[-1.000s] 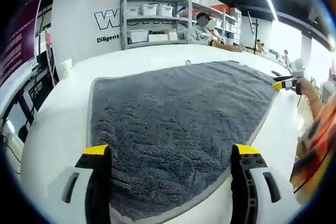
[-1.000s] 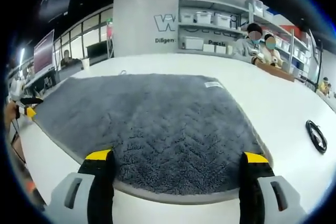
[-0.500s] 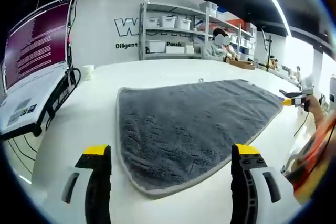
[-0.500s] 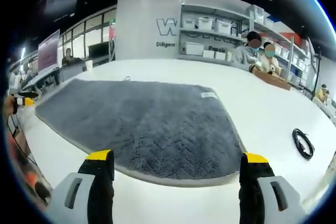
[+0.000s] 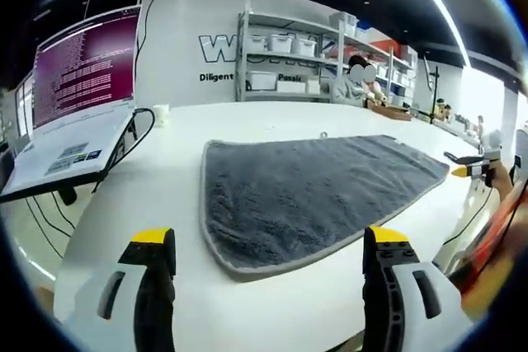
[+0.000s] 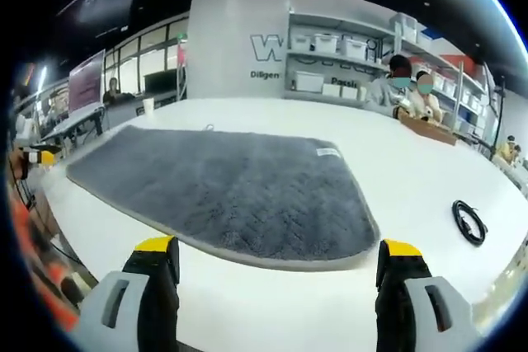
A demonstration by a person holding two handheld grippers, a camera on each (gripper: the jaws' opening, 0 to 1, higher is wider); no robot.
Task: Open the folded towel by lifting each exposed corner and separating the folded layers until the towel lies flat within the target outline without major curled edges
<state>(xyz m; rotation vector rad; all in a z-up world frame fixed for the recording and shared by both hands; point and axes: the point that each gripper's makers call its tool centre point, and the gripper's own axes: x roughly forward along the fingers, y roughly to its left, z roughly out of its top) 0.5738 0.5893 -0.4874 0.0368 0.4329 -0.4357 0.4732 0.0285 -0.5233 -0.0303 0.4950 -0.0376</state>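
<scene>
A grey towel (image 5: 313, 191) lies spread out flat on the white table (image 5: 165, 204), with a pale hem around its edge. The right gripper view shows the same towel (image 6: 223, 187) with a small white label (image 6: 327, 152) near its far right corner. My left gripper (image 5: 262, 245) is open, pulled back off the towel's near edge, holding nothing. My right gripper (image 6: 276, 251) is open too, back from the towel's other near edge, with bare table between its fingers. The right gripper (image 5: 466, 169) shows far right in the left gripper view, and the left gripper (image 6: 37, 157) far left in the right gripper view.
A laptop (image 5: 74, 113) with cables sits at the table's left end, beside a white cup (image 5: 161, 113). A black coiled cable (image 6: 469, 222) lies on the table to the right. Shelves with bins (image 5: 285, 55) and two seated people (image 6: 404, 88) are behind.
Both grippers have drawn back from the towel, which now sits farther off and smaller in both views. The towel has not moved. Both grippers stay open.
</scene>
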